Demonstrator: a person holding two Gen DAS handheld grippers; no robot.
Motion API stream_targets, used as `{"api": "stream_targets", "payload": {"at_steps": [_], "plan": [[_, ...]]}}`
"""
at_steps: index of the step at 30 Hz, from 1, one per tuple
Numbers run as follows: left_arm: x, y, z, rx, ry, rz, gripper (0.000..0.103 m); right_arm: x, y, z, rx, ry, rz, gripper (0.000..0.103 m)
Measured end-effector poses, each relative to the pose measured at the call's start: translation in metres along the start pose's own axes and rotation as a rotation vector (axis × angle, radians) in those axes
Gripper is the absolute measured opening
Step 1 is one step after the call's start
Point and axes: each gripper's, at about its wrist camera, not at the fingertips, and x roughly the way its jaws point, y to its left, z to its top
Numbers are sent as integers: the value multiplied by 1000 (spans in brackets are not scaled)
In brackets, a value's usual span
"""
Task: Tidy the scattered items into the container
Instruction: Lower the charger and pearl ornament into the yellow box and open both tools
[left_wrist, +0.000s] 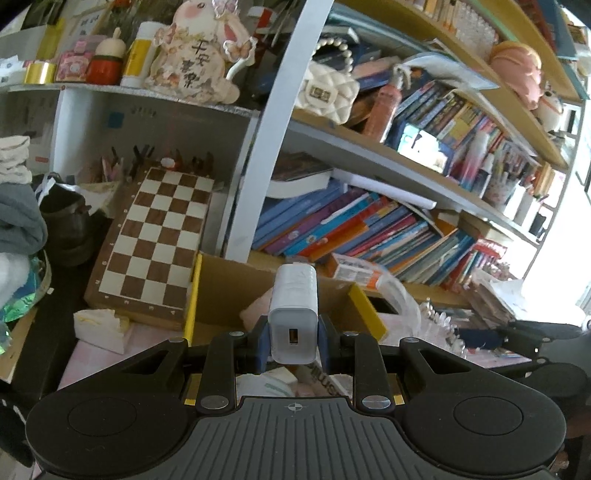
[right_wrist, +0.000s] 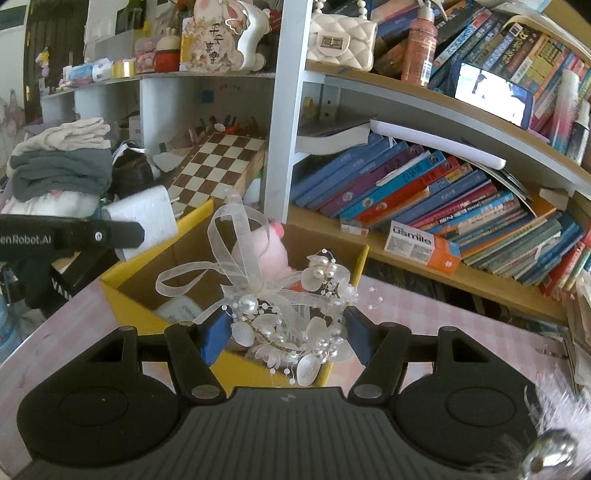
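fingers of both grippers grip loads, left gripper (left_wrist: 293, 341) a white usb charger (left_wrist: 294, 318), right gripper (right_wrist: 284, 334) a pearl hair wreath (right_wrist: 295, 321), whose ribbon could snag on the cardboard box (right_wrist: 125, 286) rim.

Your left gripper (left_wrist: 293, 345) has its blue pads clamped on a white USB charger (left_wrist: 294, 314). Your right gripper (right_wrist: 286, 334) grips a pearl-and-ribbon floral headpiece (right_wrist: 291, 317) between its fingers.
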Motion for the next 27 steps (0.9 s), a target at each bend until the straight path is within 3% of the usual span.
{"api": "stream_targets", "payload": {"at_steps": [15, 27], "plan": [[62, 16, 1, 33, 82, 59, 24, 75, 19, 14, -102, 85, 41, 63], [90, 18, -9, 74, 153, 86, 25, 110, 15, 6, -75, 170, 60, 64]]}}
